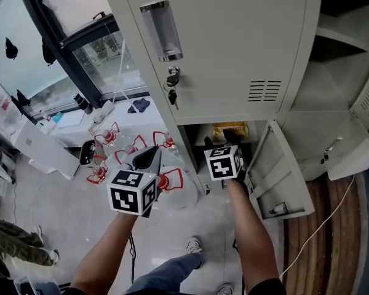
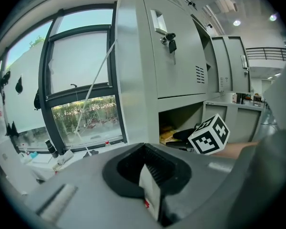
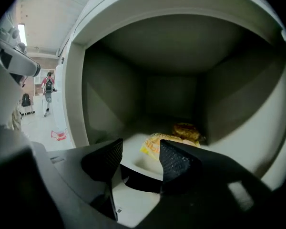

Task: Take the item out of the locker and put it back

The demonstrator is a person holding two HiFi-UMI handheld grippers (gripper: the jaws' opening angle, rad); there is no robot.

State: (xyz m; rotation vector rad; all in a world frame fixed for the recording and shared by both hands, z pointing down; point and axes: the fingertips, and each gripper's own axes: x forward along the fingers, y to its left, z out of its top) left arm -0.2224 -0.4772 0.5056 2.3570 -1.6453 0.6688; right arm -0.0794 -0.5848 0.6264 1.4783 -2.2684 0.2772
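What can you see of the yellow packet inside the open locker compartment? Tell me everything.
The yellow packet looks like crinkly plastic or foil with darker print too small to read. It lies flat on the floor of the open lower locker compartment, toward the back. A brownish part shows at its far end; whether that is the same packet or a second one I cannot tell. Nothing grips it: the right gripper is just in front, jaws apart, seemingly not touching.
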